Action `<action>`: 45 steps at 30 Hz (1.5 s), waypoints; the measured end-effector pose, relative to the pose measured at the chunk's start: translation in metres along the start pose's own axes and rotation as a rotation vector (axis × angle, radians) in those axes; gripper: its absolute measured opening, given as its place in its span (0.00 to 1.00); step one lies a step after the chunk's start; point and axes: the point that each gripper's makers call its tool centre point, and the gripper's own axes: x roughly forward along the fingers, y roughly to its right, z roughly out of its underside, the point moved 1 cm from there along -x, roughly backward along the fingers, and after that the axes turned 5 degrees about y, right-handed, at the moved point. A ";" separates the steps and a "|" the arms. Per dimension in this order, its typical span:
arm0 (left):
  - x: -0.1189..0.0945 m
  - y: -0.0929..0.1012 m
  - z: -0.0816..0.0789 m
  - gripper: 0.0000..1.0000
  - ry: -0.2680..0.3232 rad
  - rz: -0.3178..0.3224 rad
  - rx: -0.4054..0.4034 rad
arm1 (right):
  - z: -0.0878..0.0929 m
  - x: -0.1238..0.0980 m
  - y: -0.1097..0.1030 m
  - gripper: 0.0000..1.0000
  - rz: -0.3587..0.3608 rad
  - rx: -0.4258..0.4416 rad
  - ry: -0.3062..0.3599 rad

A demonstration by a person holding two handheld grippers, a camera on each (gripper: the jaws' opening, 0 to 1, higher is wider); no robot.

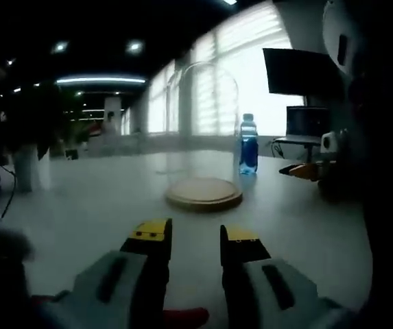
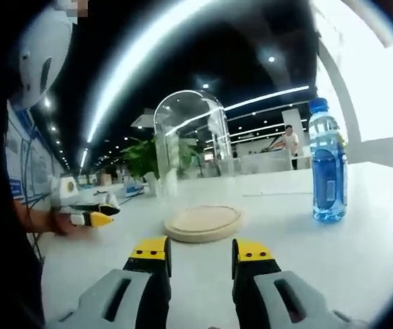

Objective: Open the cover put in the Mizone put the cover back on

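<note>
Glass cover (image 2: 188, 140) sits upright on its wooden base (image 2: 204, 223), mid-table (image 2: 361, 267), so step 1 (lift cover) isn't done yet. Mizone bottle (image 2: 328, 164) stands upright just beside the base, apart from it, w/ blue liquid inside. My left gripper (image 1: 195, 236) and right gripper (image 2: 200, 253) are both released, jaws parted, nothing in them, short of the base. Next, I reckon: one gripper closes on the cover w/o slipping on glass, lifts straight up.

Behind the pale smooth surface (image 1: 100, 199), bright blinded windows (image 1: 244, 75) line the wall; a dark monitor (image 1: 295, 72) hangs beside them, under long ceiling strip lights (image 2: 265, 99).
</note>
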 end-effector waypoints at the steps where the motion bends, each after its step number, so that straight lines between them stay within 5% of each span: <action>1: 0.000 0.000 0.000 0.20 0.002 -0.004 0.000 | -0.001 0.000 0.001 0.28 0.004 -0.012 0.005; 15: 0.000 -0.001 0.003 0.19 -0.010 0.016 -0.008 | 0.003 0.003 0.011 0.27 0.103 -0.050 -0.027; 21: 0.000 -0.002 0.003 0.19 -0.011 0.028 -0.018 | 0.000 0.001 0.019 0.26 0.143 0.015 -0.010; 26: 0.001 -0.004 0.002 0.19 -0.005 0.025 -0.033 | -0.003 -0.001 0.018 0.25 0.188 -0.073 -0.009; 37: 0.004 -0.016 -0.001 0.20 0.011 -0.056 -0.047 | -0.004 0.001 0.009 0.25 0.109 -0.091 0.007; 45: 0.004 0.002 -0.003 0.28 0.013 0.030 -0.056 | -0.005 -0.002 0.016 0.26 0.065 0.033 0.022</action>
